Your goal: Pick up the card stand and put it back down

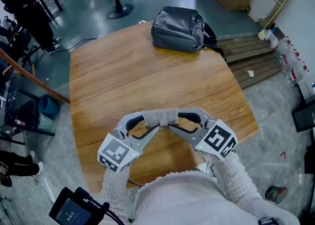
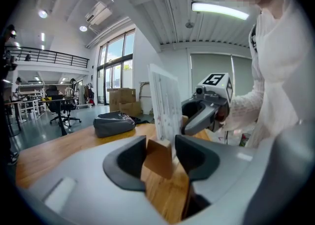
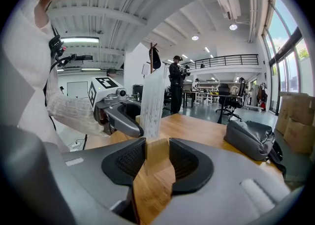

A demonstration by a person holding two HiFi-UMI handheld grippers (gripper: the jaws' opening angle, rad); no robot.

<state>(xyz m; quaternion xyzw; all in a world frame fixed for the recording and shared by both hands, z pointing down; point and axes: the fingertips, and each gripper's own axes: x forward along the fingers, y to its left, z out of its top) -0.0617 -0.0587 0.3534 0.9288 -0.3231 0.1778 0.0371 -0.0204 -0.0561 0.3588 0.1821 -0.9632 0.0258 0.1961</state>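
Two grippers meet near the near edge of the one brown wooden counter point(image 1: 123, 81). The left gripper point(image 1: 151, 123) has its fingers point(image 2: 129, 162) partly closed, seemingly pinching the one card stand point(image 1: 160, 116). The right gripper point(image 1: 173, 122) clamps it snugly from the other side. Only the gripper views show its wooden base block point(image 2: 158, 159); the head view shows just a whitish top. One grey fabric backpack point(image 1: 178, 29) sits at the far edge.
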